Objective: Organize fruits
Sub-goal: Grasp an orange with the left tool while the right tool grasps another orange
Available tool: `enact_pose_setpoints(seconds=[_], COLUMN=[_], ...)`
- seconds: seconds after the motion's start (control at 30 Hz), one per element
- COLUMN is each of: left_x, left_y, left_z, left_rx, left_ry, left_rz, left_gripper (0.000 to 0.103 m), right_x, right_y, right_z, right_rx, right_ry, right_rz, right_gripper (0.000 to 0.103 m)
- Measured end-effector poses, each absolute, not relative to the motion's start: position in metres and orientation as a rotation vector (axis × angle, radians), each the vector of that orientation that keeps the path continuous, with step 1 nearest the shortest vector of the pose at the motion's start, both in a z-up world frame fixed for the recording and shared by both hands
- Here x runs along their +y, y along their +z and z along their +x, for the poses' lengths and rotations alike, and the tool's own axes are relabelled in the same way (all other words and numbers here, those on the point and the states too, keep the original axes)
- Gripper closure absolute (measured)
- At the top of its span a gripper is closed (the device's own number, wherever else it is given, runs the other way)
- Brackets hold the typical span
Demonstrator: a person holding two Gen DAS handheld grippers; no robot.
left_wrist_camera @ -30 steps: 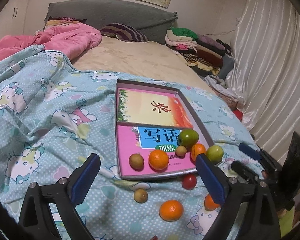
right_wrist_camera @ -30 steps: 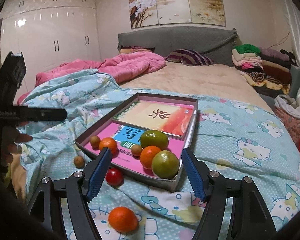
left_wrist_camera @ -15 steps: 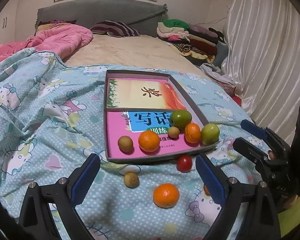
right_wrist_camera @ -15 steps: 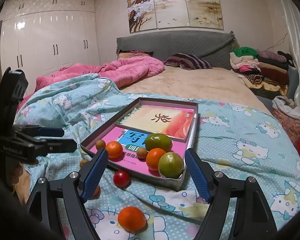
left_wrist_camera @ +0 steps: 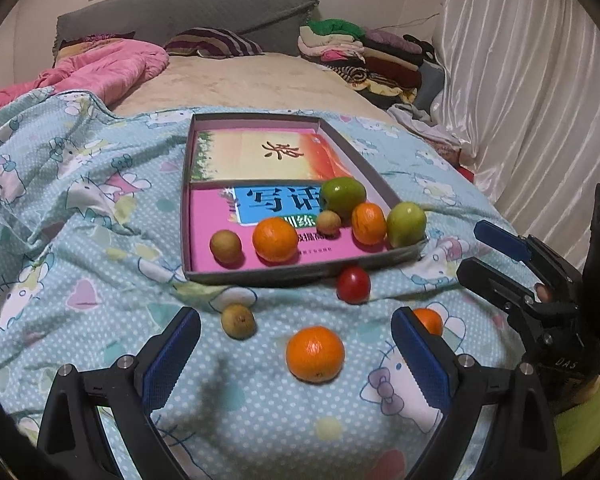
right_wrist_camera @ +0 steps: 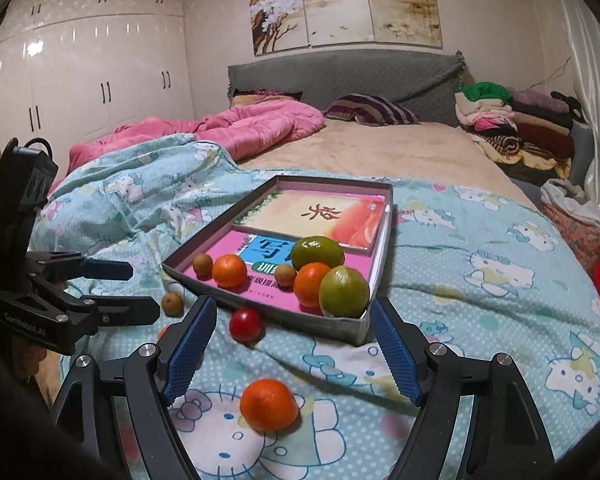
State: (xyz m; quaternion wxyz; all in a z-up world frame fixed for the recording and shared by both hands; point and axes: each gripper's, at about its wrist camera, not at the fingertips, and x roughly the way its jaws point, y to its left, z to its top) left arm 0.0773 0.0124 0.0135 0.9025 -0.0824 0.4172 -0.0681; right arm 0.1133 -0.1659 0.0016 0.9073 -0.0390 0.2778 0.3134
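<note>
A shallow grey box point(left_wrist_camera: 300, 274) point(right_wrist_camera: 340, 326) lies on the blue quilt with two books inside. On the pink book sit several fruits: two green ones point(left_wrist_camera: 406, 224), two oranges point(left_wrist_camera: 275, 239) and two small brown ones point(left_wrist_camera: 225, 245). On the quilt in front lie a red fruit point(left_wrist_camera: 353, 284) point(right_wrist_camera: 245, 324), a brown fruit point(left_wrist_camera: 238, 321) point(right_wrist_camera: 171, 303), an orange point(left_wrist_camera: 315, 354) and a second orange point(left_wrist_camera: 428, 320) point(right_wrist_camera: 269, 404). My left gripper point(left_wrist_camera: 296, 364) is open and empty, above the nearer orange. My right gripper point(right_wrist_camera: 292, 348) is open and empty, above the second orange.
A pink duvet point(right_wrist_camera: 228, 132) lies at the back left, and a striped pillow point(right_wrist_camera: 372, 110) by the grey headboard. Folded clothes point(right_wrist_camera: 512, 124) are stacked at the back right. White curtains point(left_wrist_camera: 540, 100) hang to the right. White wardrobes point(right_wrist_camera: 92, 80) stand at the left.
Both grippers have drawn back and up from the box, so the loose fruits on the quilt now show fuller between the fingers. Both stay open. No fruit has moved.
</note>
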Motion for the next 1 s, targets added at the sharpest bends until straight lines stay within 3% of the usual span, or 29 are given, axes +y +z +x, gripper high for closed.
enact_pose_setpoints(seconds=[0.63, 1.0], left_x=[0.008, 0.002], left_y=[-0.007, -0.011], left_z=[0.075, 0.073], left_rx=[0.932, 0.951], left_ry=[-0.156, -0.216], left_rz=[-0.167, -0.169], left_gripper=[0.007, 0.024], right_x=[-0.154, -0.142], right_y=[-0.028, -0.046], right_z=[0.103, 0.103], right_rx=[0.666, 0.731], right_ry=[0.631, 0.642], right_rz=[-0.157, -0.209], right_gripper=[0.023, 0.023])
